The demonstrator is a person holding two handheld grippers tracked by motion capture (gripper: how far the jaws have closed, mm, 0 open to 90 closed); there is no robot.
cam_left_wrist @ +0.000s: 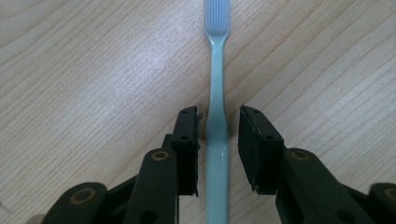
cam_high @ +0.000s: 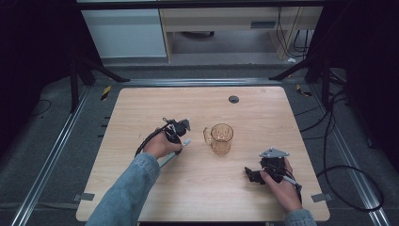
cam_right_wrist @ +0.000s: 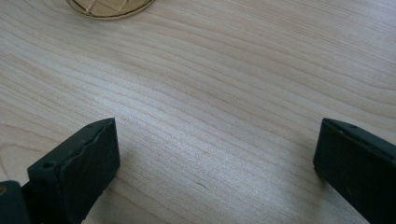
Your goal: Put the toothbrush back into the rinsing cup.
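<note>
Toothbrush first: a pale mint-green plastic toothbrush [cam_left_wrist: 216,116] lies flat on the light wood-grain table [cam_high: 263,108], left of centre, its ribbed head pointing away from the left gripper [cam_left_wrist: 218,140]. In the left gripper view the black jaws straddle the handle, one on each side. The left-hand one appears to be just at the handle's edge, while a sliver of table shows between the handle and the right-hand one. So the jaws are partly closed around the handle but not yet clamped on it.

To the right of the toothbrush, near the middle of the table, stands an amber cut-glass mug [cam_high: 221,138] with its handle turned left, toward the brush. Judging by this layout, the step in hand is the pick-up of the toothbrush, probably to stand it in the mug. The next move calls for closing the jaws squarely on the handle and then lifting without letting the thin handle twist.

The right gripper [cam_high: 256,175] rests low on the near right part of the table, well apart from the mug, jaws spread wide and holding nothing.

From the high view comes the overall layout, including the person's denim sleeve [cam_high: 127,193] and a small dark round grommet [cam_high: 233,99] at the far edge, but the brush there is largely hidden under the hand. The left gripper view supplies the gap at the jaws. The right gripper view catches the mug's patterned base at its top edge.
</note>
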